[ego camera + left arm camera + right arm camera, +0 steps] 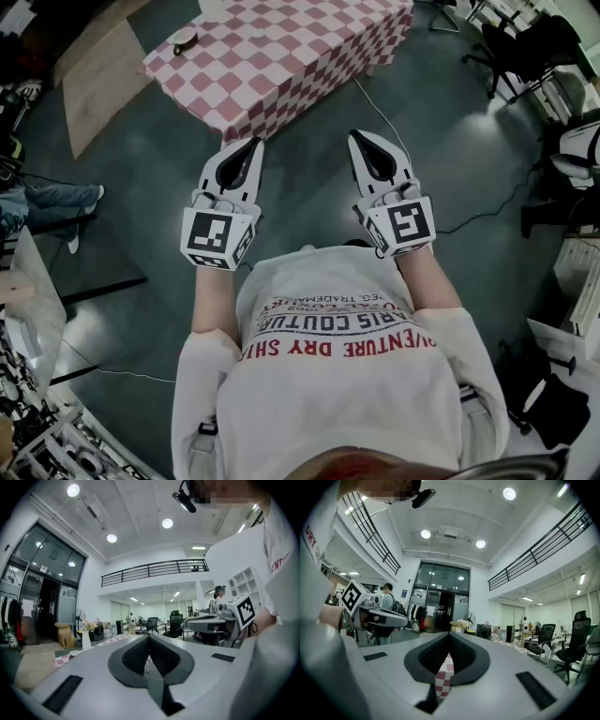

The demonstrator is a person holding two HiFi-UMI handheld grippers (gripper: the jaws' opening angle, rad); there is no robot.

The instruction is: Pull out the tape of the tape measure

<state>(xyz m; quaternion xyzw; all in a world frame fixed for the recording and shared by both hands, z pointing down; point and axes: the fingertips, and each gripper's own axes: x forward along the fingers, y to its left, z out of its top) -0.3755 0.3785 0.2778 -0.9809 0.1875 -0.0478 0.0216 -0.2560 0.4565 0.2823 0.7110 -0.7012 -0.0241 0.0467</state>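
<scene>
Left gripper (251, 148): jaws together, nothing between them, held out in front of my chest over the floor. Right gripper (359, 141): same, jaws pressed together and empty, level with the left and a little apart from it.

Neither is at the table (281, 56) yet, so I judge the step in hand is the approach. Plan:
- walk both grippers in over the near edge, open the jaws only once over the cloth
- left clamps the case body across its flat sides and pins it down
- right takes the hook tab at the tape's end and pulls straight out along the tabletop, not upward, so the case doesn't tip
- risk: a small round case can roll or skid on cloth if gripped off-centre

Tape measure (185, 39): I take it to be the small round dark object near the table's left edge, close to the far-left corner; too small to confirm. It sits well apart from both grippers, ahead and left of the left one, farther from the right.
</scene>
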